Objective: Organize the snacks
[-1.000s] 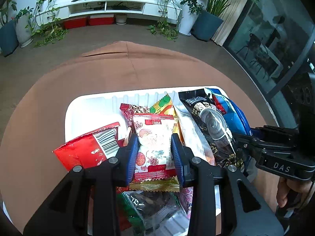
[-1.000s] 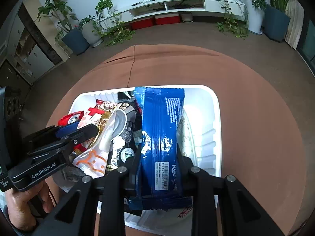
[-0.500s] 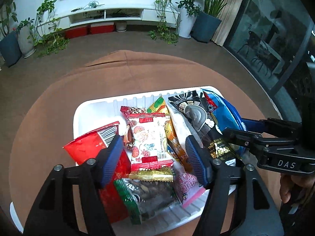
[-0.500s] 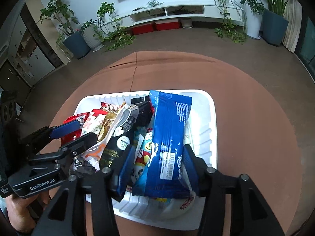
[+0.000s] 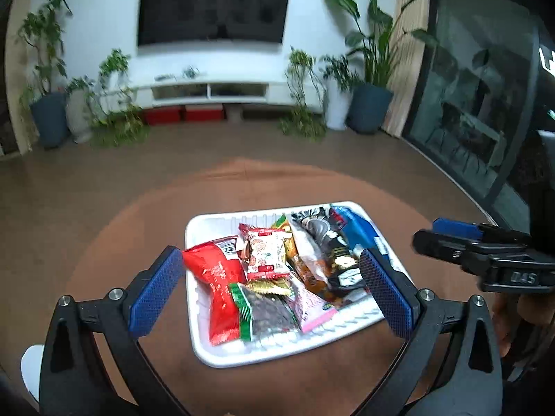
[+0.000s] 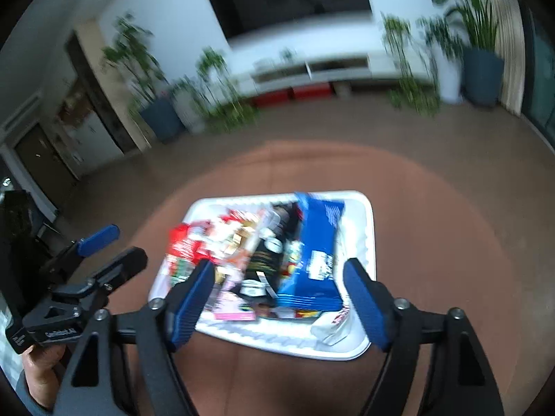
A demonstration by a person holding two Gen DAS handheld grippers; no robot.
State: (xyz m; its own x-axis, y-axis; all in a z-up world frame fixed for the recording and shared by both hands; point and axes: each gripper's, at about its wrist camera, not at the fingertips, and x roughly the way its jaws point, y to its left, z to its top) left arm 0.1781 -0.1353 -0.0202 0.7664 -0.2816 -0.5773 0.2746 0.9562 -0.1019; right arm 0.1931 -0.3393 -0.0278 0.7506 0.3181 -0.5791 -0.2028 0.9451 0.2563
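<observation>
Tray (image 5: 222, 355) of snacks: ahead and below both claws | left claw (image 5: 274, 287) jaws just opened wide, empty | right claw (image 6: 281, 306) likewise, blue pack (image 6: 317, 253) nearest, long axis pointing away from me.

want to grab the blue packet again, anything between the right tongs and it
Nothing visible: the right tongs stand open and empty, and the blue packet lies on top of the other snacks in the white tray, uncovered.

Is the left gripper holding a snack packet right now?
No, the left gripper stands wide open above the white tray with nothing between its pads.
</observation>
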